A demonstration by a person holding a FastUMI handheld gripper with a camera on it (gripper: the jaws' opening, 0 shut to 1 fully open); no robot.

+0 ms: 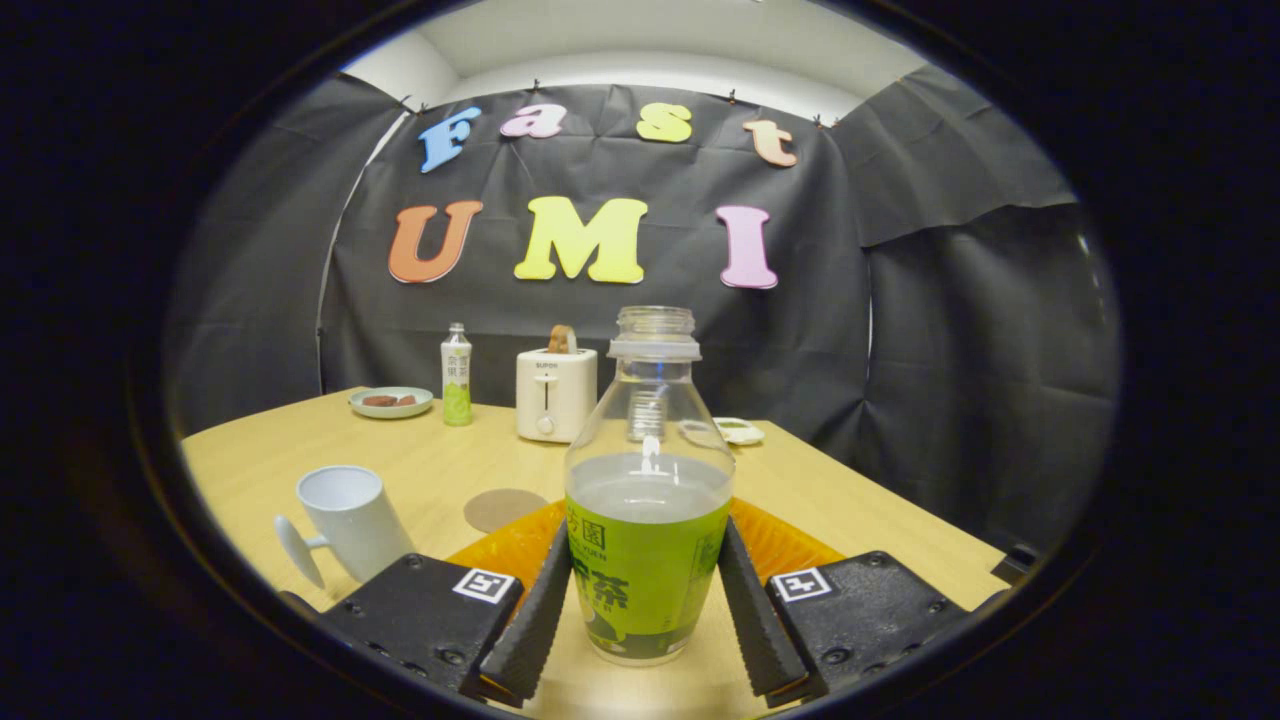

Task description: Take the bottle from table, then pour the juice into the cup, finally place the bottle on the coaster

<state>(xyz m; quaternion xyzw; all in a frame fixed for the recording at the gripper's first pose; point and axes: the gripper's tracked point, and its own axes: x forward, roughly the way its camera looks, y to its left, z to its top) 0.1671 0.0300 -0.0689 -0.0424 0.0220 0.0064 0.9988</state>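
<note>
An uncapped clear bottle with a green label stands upright between my fingers, about half full of pale juice. My gripper is shut on the bottle, both pads pressing on the label's sides. The bottle's base is at the wooden table; I cannot tell whether it is touching or just lifted. A white cup with its handle towards me stands left of my left finger. A round brown coaster lies just beyond the cup, ahead and left of the bottle.
An orange mat lies under and behind the bottle. At the back of the table stand a white toaster, a small green-labelled bottle, a plate with food and a small dish. The table's right edge runs close to the wall.
</note>
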